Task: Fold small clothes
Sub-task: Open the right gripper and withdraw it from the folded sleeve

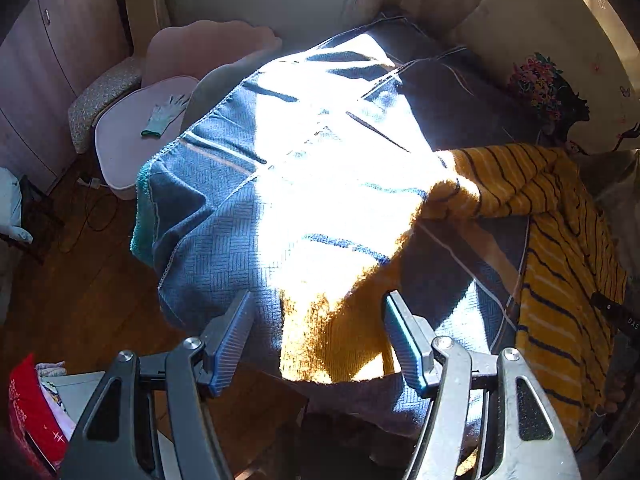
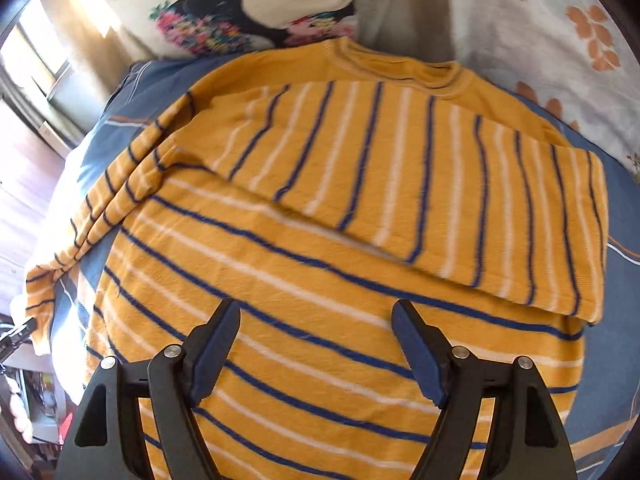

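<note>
A mustard-yellow sweater (image 2: pixel 320 240) with navy and white stripes lies flat on a blue patterned bedspread (image 2: pixel 104 136). Its right sleeve (image 2: pixel 460 200) is folded across the chest. Its left sleeve (image 2: pixel 100 208) stretches out to the left. My right gripper (image 2: pixel 316 344) is open and empty, hovering over the sweater's lower body. In the left wrist view, my left gripper (image 1: pixel 320 340) is open, its fingers on either side of the left sleeve's cuff end (image 1: pixel 336 332), which lies in bright sunlight at the bed's edge. The sweater's body (image 1: pixel 560 280) shows to the right.
Printed pillows (image 2: pixel 224 12) and a floral duvet (image 2: pixel 560 40) lie beyond the sweater's collar. In the left wrist view a pink chair (image 1: pixel 132 132) with a green glove (image 1: pixel 164 116) stands past the bed edge, over a wooden floor (image 1: pixel 80 280). A red item (image 1: pixel 28 404) lies lower left.
</note>
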Demonstrator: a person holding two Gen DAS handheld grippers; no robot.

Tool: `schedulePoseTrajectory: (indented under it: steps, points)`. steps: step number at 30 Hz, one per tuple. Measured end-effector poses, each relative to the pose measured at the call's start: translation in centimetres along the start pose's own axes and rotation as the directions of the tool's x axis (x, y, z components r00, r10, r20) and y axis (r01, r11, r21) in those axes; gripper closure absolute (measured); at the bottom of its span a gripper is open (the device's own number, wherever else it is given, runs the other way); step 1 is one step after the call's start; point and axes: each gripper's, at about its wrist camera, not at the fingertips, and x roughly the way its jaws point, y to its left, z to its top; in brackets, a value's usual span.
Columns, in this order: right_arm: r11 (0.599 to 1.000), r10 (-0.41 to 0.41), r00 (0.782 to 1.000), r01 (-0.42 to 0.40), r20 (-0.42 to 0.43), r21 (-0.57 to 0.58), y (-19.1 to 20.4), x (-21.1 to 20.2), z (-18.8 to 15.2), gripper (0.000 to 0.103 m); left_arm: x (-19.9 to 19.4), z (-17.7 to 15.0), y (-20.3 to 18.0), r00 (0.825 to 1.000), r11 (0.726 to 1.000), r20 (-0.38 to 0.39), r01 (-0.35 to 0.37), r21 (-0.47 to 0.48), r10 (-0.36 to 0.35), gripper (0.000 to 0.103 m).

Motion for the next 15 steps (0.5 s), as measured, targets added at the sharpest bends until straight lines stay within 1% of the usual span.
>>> schedulePoseTrajectory:
  steps: [1, 2, 3, 4, 5, 6, 8, 9, 11, 12, 13, 14, 15]
  points:
    - [1.000, -0.003, 1.000, 0.003, -0.001, -0.011, 0.5, 0.2, -0.1, 0.021, 0.7, 0.0, -0.3, 1.000, 1.000, -0.006, -0.019, 0.002, 0.019, 0.042]
    - [1.000, -0.012, 1.000, 0.012, 0.001, -0.024, 1.1, 0.3, -0.1, 0.021, 0.9, 0.0, -0.3, 1.000, 1.000, -0.013, -0.021, -0.002, 0.021, 0.053]
    - [0.999, -0.021, 1.000, 0.021, 0.003, -0.033, 1.6, 0.4, 0.0, 0.021, 1.1, 0.2, -0.2, 1.000, 1.000, -0.023, -0.006, -0.015, 0.005, 0.081]
    - [0.999, -0.028, 1.000, 0.028, 0.005, -0.038, 1.9, 0.4, 0.0, 0.021, 1.0, 0.7, 0.0, 1.000, 1.000, -0.022, 0.006, -0.030, -0.006, 0.089]
    - [0.999, -0.033, 0.999, 0.033, 0.006, -0.041, 2.1, 0.5, 0.1, 0.021, 0.6, 1.2, 0.3, 1.000, 0.999, -0.013, 0.019, -0.041, -0.020, 0.091]
    - [0.999, -0.037, 0.999, 0.037, 0.007, -0.040, 2.1, 0.4, 0.1, 0.021, -0.1, 1.9, 0.8, 1.000, 0.999, 0.006, 0.016, -0.049, -0.016, 0.092]
    - [0.998, -0.048, 0.999, 0.048, 0.011, -0.028, 2.1, 0.5, 0.3, 0.022, -2.0, 4.3, 2.5, 0.998, 0.997, 0.063, -0.016, -0.080, 0.022, 0.092]
    - [0.998, -0.052, 0.999, 0.052, 0.013, -0.017, 1.9, 0.5, 0.3, 0.022, -3.1, 5.8, 3.6, 0.996, 0.994, 0.089, 0.000, -0.110, 0.009, 0.092]
    - [0.999, -0.053, 0.998, 0.053, 0.016, 0.001, 1.0, 0.2, 0.2, 0.022, -5.2, 8.6, 5.5, 0.989, 0.984, 0.146, 0.064, -0.163, -0.040, 0.092]
    - [0.999, -0.050, 0.999, 0.050, 0.019, 0.009, 0.9, 0.2, 0.3, 0.022, -6.2, 9.9, 5.8, 0.983, 0.982, 0.174, 0.084, -0.170, -0.054, 0.092]
    - [0.999, -0.046, 0.999, 0.045, 0.024, 0.015, 0.8, 0.2, 0.3, 0.023, -7.0, 11.1, 5.7, 0.979, 0.983, 0.196, 0.089, -0.162, -0.056, 0.092]
    - [0.999, -0.039, 0.999, 0.038, 0.029, 0.018, 1.0, 0.1, 0.2, 0.023, -7.6, 12.0, 5.2, 0.977, 0.987, 0.210, 0.081, -0.142, -0.050, 0.092]
    - [1.000, -0.014, 0.999, 0.014, 0.039, 0.016, 1.3, 0.0, 0.3, 0.023, -7.9, 12.8, 4.5, 0.975, 0.991, 0.217, 0.069, -0.119, -0.042, 0.092]
